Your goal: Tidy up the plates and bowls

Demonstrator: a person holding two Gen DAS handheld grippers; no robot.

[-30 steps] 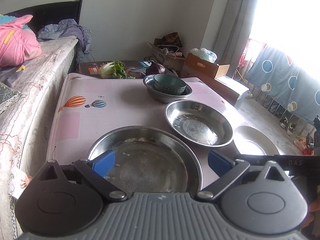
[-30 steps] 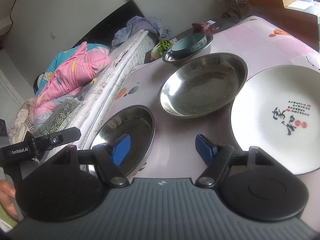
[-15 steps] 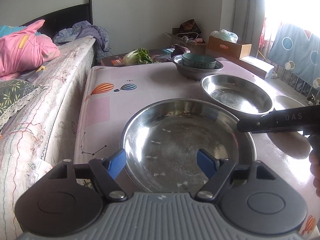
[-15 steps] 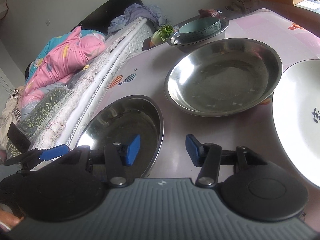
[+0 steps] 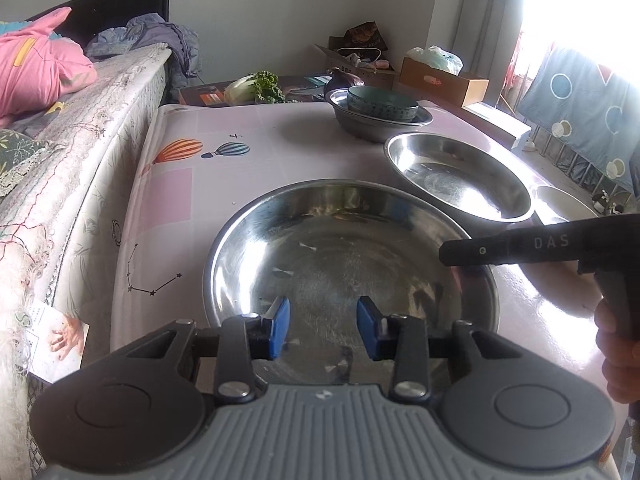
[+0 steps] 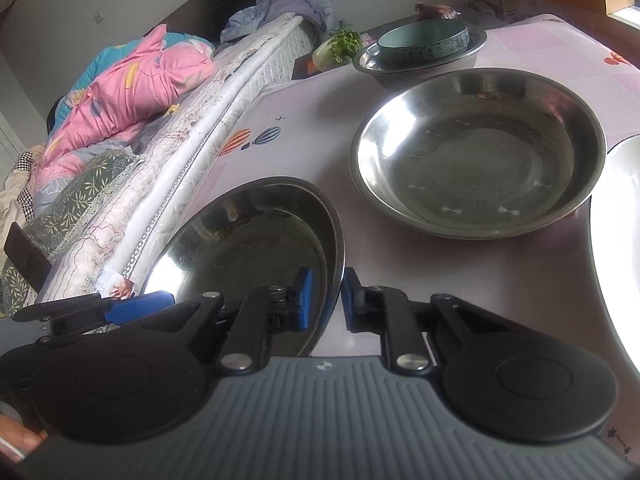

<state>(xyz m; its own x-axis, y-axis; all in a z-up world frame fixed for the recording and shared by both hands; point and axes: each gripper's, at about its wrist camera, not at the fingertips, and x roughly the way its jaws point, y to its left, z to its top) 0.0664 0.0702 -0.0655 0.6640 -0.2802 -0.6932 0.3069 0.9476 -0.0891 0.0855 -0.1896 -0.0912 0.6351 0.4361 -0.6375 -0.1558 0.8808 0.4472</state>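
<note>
Right gripper (image 6: 325,298) pinches the near round steel basin's (image 6: 256,240) rim; left gripper (image 5: 323,326) closing, nothing gripped. Far steel bowl (image 6: 472,50) holds a teal bowl (image 6: 424,42).

A pink tablecloth (image 5: 256,120) printed with hot-air balloons (image 5: 178,151) covers the table, and just beside it runs a mattress (image 6: 224,92) piled with a pink quilt (image 6: 132,88) and a heap of grey-blue clothes (image 5: 160,36) against a dark headboard (image 5: 116,4). Beyond the far edge of the cloth lie a leafy cabbage (image 5: 254,87) and a dark purple vegetable (image 5: 346,77), with cardboard boxes (image 5: 444,78) against the wall, one topped by a plastic bag (image 5: 436,56), and a blue sheet with circles (image 5: 580,104) hanging by the bright window
</note>
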